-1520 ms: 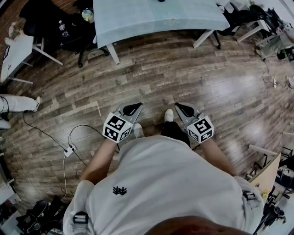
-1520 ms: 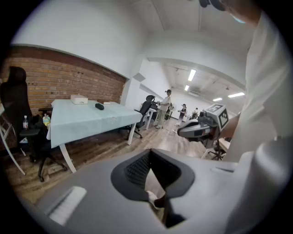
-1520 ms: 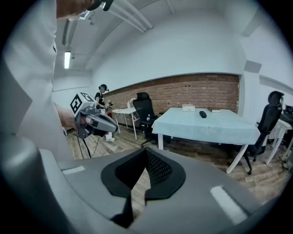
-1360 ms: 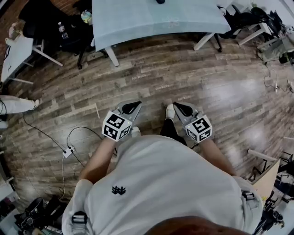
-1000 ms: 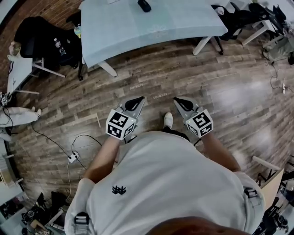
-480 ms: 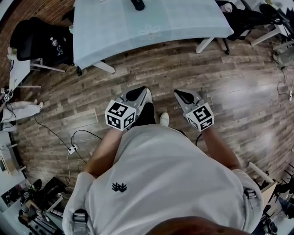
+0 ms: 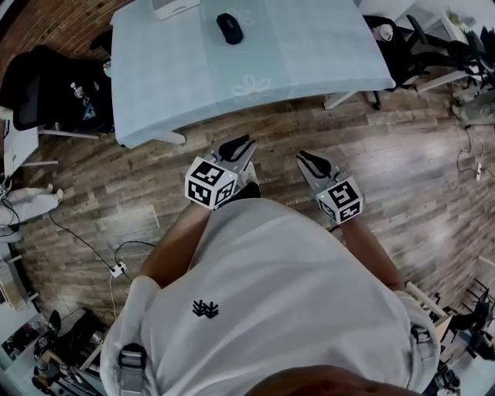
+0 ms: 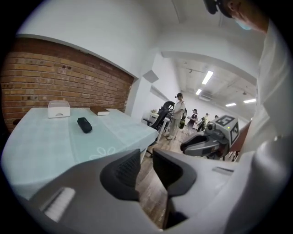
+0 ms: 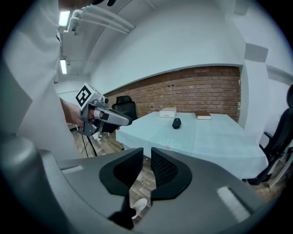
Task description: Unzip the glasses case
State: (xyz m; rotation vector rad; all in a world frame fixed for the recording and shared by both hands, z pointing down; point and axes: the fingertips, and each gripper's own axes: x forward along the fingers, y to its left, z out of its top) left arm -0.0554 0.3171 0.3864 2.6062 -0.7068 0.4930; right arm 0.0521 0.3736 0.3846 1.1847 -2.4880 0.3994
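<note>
The glasses case [image 7: 229,28] is a small black oblong lying on the pale blue table [image 7: 309,54], toward its far side. It also shows as the case [image 8: 84,124] in the left gripper view and the case [image 9: 176,123] in the right gripper view. Both grippers hang over the wooden floor, short of the table's near edge and well away from the case. My left gripper [image 7: 238,145] [image 8: 146,157] is shut with nothing between its jaws. My right gripper [image 7: 309,158] [image 9: 146,157] is likewise shut and holds nothing.
A white box [image 7: 174,6] and a brown book [image 8: 100,110] lie at the table's far end. A black chair [image 7: 46,85] stands left of the table, more chairs [image 7: 410,39] to its right. A power strip [image 7: 117,270] with cables lies on the floor. People [image 8: 177,114] stand far off.
The person has walked toward the table, which now sits closer and fuller in the head view, and the case has come into sight. Both grippers stay shut, held out in front.
</note>
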